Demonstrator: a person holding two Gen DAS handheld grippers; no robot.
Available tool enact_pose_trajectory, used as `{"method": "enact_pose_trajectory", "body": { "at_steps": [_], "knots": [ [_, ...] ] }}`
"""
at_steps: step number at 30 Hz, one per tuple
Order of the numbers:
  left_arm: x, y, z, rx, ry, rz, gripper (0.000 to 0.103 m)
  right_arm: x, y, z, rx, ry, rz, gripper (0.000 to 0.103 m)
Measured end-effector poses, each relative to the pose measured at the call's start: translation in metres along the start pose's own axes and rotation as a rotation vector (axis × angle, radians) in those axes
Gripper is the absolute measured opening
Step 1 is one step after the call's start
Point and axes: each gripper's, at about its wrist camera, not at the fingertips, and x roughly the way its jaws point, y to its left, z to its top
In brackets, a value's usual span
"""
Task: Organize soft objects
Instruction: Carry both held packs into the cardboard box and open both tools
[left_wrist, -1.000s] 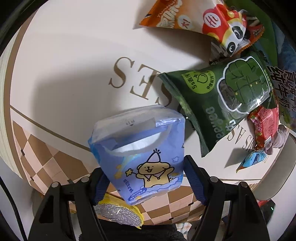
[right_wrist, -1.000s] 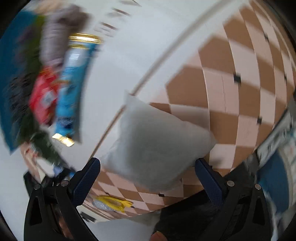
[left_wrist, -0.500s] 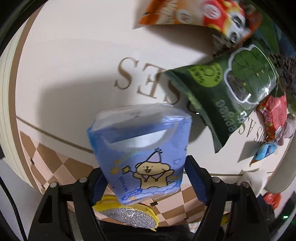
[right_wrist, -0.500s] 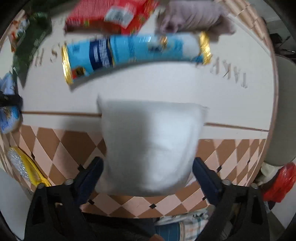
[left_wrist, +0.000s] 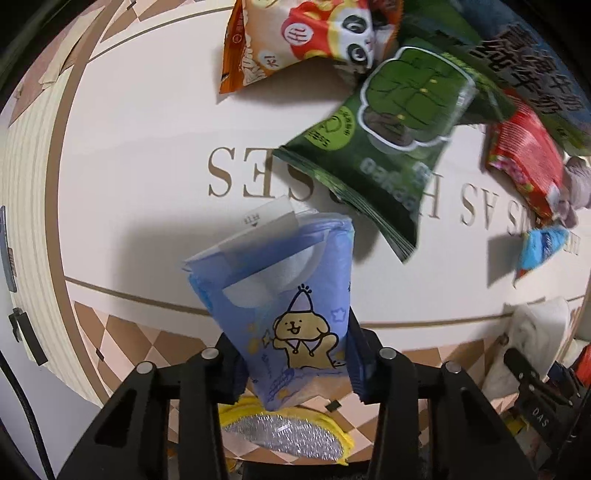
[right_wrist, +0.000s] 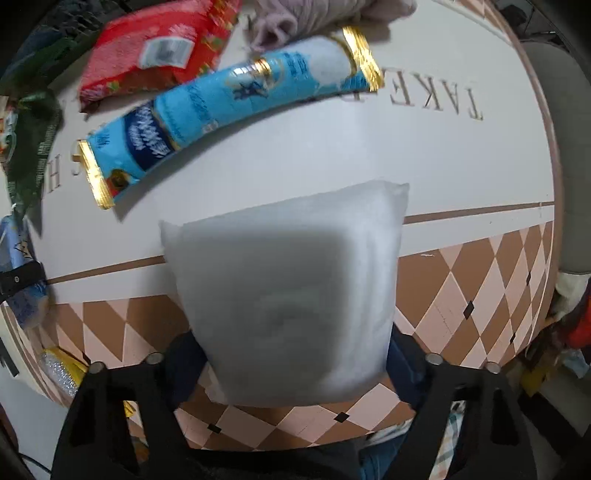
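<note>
My left gripper (left_wrist: 295, 365) is shut on a blue tissue pack (left_wrist: 284, 291) with a cartoon bear, held above the round table (left_wrist: 129, 129). My right gripper (right_wrist: 295, 354) is shut on a white pillow-shaped cotton pack (right_wrist: 291, 291), held over the table's checkered edge. The left gripper with the blue pack shows at the left edge of the right wrist view (right_wrist: 22, 280).
Snack bags lie on the table: an orange panda bag (left_wrist: 295, 40), a green bag (left_wrist: 391, 144), a red pack (right_wrist: 151, 51), a light blue tube pack (right_wrist: 229, 99), a grey-pink cloth (right_wrist: 314, 14). A yellow-silver scrubber (left_wrist: 284, 432) lies below the left gripper. A grey chair (right_wrist: 569, 147) stands at the right.
The right gripper swung round to face the table with the white pack. The left gripper tilted and shifted slightly, still holding the blue pack.
</note>
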Motion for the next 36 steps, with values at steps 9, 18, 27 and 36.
{"method": "enact_pose_trajectory", "body": {
  "at_steps": [9,18,27,36],
  "knots": [
    [-0.063,-0.018,-0.056,0.063,-0.096,-0.099,0.038,-0.055,-0.009,-0.04,-0.011,-0.074,0.16,0.071],
    [-0.206,-0.056,0.023,0.146,-0.239,-0.241,0.038,-0.204,0.011,0.041,-0.111,-0.217,0.331,0.071],
    [-0.22,-0.077,0.198,0.127,-0.201,-0.208,0.038,-0.275,0.034,0.202,-0.144,-0.358,0.321,0.071],
    [-0.169,-0.102,0.317,0.163,-0.022,-0.212,0.038,-0.217,0.091,0.337,-0.179,-0.272,0.239,0.071]
  ]
}}
